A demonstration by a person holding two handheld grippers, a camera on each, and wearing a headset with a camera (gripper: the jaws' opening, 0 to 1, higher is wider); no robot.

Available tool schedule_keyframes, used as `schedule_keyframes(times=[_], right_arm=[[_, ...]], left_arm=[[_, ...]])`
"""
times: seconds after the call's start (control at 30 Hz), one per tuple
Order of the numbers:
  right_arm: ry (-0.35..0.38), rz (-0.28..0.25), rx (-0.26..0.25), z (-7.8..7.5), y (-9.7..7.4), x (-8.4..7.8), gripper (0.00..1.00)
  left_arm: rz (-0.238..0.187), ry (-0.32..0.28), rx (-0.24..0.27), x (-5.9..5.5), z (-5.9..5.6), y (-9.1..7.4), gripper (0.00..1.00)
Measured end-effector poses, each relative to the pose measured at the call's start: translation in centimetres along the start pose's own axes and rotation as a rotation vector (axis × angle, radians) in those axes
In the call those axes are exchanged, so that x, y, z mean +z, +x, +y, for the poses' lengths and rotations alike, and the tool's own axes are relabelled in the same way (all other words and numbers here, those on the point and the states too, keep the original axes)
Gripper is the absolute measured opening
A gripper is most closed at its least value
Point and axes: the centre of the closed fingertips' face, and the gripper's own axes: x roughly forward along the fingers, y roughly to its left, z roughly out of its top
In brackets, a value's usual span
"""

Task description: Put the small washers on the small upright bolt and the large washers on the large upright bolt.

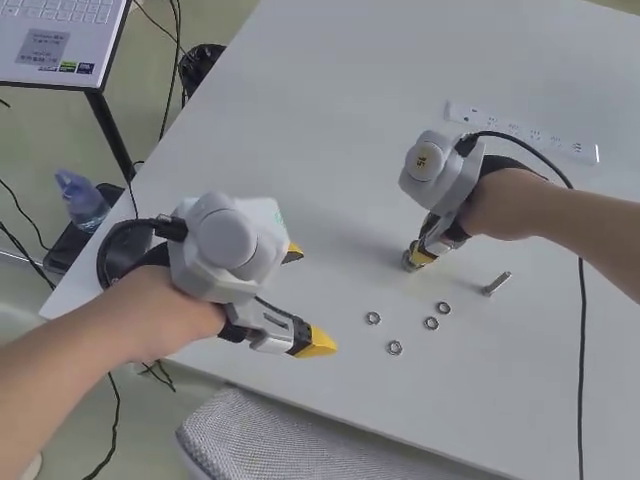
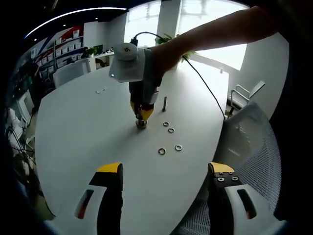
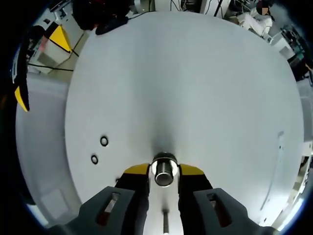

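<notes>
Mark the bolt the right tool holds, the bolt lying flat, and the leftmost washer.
Held bolt (image 3: 164, 172), right gripper view, its top end face.
Lying bolt (image 1: 496, 284), head view, mid-shank.
Leftmost washer (image 1: 369, 319), head view, ring's left edge.

The pale-grey, rounded left hand-held gripper (image 1: 303, 300) at eight o'clock and right hand-held gripper (image 1: 418, 258) at two o'clock have yellow-tipped jaws and black cables (image 1: 581, 300).

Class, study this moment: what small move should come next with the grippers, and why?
Probably ease the right hand-held gripper open and lift clear: it is shut on a bolt standing on the table, so it looks placed. Four washers lie loose nearby, the second bolt lies flat, and the left hand-held gripper is open.
</notes>
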Motion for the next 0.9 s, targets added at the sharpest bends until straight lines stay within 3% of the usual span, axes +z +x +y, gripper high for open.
schedule_keyframes(times=[0.3, 0.9], right_arm=[[-0.004, 0.004, 0.004, 0.19, 0.63, 0.15, 0.21], [-0.019, 0.016, 0.003, 0.65, 0.87, -0.02, 0.21]], left_arm=[[0.008, -0.004, -0.003, -0.36, 0.10, 0.02, 0.70], [-0.001, 0.003, -0.006, 0.31, 0.21, 0.19, 0.70]])
